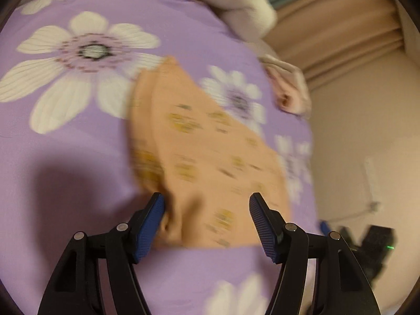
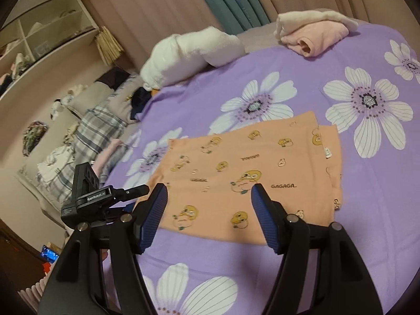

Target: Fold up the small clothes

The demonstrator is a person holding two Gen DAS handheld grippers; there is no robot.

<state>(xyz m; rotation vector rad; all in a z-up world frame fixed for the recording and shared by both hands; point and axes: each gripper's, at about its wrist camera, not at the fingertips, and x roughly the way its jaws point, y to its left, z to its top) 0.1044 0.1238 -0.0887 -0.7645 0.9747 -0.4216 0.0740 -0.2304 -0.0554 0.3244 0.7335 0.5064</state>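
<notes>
A small orange garment (image 2: 252, 173) with yellow cartoon prints lies folded flat on the purple flowered bedsheet (image 2: 288, 84). In the left wrist view the orange garment (image 1: 210, 157) is blurred by motion. My left gripper (image 1: 207, 202) is open, its blue pads either side of the garment's near edge, just above it. My right gripper (image 2: 210, 191) is open and empty, hovering over the garment's near edge. The left gripper's body (image 2: 89, 199) shows at the left of the right wrist view.
A folded pink garment (image 2: 315, 36) and a white plush bundle (image 2: 189, 55) lie at the far side of the bed. Plaid bedding and pillows (image 2: 92, 131) pile up at the left. Curtains (image 2: 236, 0) hang behind. The bed edge and a wall (image 1: 367, 144) are at the right.
</notes>
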